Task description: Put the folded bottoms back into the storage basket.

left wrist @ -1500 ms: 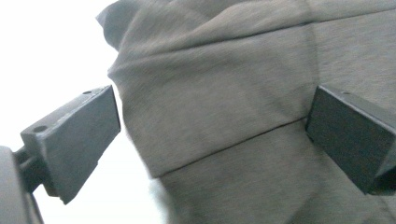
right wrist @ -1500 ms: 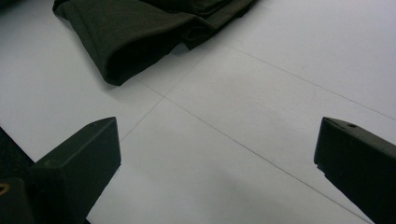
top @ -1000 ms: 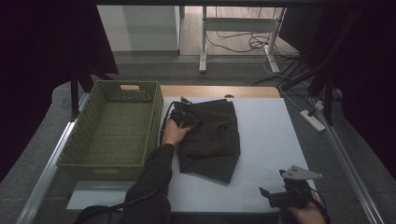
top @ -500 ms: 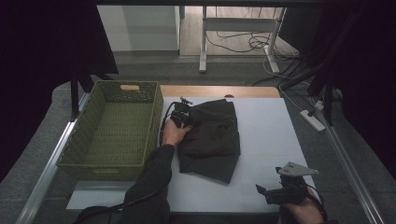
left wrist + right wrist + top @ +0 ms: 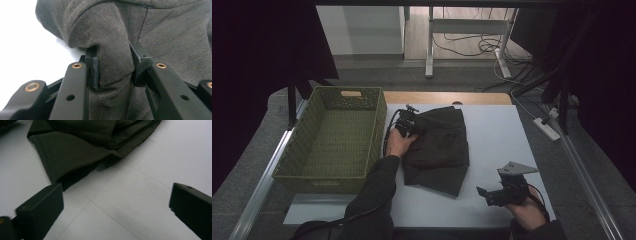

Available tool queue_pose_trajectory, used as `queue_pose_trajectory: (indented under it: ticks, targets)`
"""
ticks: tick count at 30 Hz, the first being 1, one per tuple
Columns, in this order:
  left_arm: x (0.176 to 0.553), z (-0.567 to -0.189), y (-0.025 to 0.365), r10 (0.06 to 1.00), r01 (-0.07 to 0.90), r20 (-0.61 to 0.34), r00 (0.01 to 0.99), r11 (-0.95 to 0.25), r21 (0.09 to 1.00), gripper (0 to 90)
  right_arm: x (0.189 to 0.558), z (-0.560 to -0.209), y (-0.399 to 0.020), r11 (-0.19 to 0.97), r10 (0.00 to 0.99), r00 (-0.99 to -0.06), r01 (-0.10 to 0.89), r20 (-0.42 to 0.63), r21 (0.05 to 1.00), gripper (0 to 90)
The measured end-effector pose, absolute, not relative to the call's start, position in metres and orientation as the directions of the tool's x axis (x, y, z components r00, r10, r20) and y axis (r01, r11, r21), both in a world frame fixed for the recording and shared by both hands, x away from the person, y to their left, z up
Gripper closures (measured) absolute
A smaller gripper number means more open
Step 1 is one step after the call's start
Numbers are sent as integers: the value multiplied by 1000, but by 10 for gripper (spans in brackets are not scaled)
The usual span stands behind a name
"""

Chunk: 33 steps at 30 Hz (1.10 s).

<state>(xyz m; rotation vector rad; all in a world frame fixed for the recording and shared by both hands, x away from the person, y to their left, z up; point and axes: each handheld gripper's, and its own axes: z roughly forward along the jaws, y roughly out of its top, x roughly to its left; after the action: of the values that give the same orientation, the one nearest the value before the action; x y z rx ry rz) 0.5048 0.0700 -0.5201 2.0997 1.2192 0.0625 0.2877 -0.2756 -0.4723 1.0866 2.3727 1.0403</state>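
A dark olive garment [image 5: 439, 145] lies folded on the white table top [image 5: 502, 130]. At its far left corner my left gripper [image 5: 411, 127] is shut on a bunched ridge of the cloth. In the left gripper view its jaws [image 5: 113, 66] have just been closing, and both pads press on a fold of the garment [image 5: 162, 37]. My right gripper [image 5: 484, 195] hovers near the table's front right, open, short of the garment's near corner. The right gripper view has the gripper [image 5: 117, 195] with jaws wide apart over bare table, the garment's hem [image 5: 75, 142] ahead of them.
A green woven basket [image 5: 332, 172] stands at the table's left, close beside the garment and my left forearm. Bare white table lies right of the garment. Desk legs and cables sit on the floor beyond the far edge.
My right gripper has shifted left and a little farther in, toward the garment's near corner. The left hand and the garment have kept their place.
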Motion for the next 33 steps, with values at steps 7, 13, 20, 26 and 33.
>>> queue_pose_trajectory:
  ticks: [7,13,20,26,33]
  targets:
    - [504,-521,70,780,746,-292,554,-309,591,647,303,-474,-264,452,749,-662,518,6,726,0]
    - [505,-521,70,780,746,-292,553,-309,589,647,318,-475,-254,441,762,-648,531,12,724,0]
    - [505,-520,70,781,748,-293,552,-308,588,647,340,-477,-237,456,752,-659,544,22,705,0]
    - [505,-520,70,781,748,-293,552,-308,588,646,359,-477,-223,476,752,-659,548,5,688,0]
    - [505,-520,70,781,749,-293,551,-308,587,645,376,-478,-210,471,763,-646,554,-3,687,0]
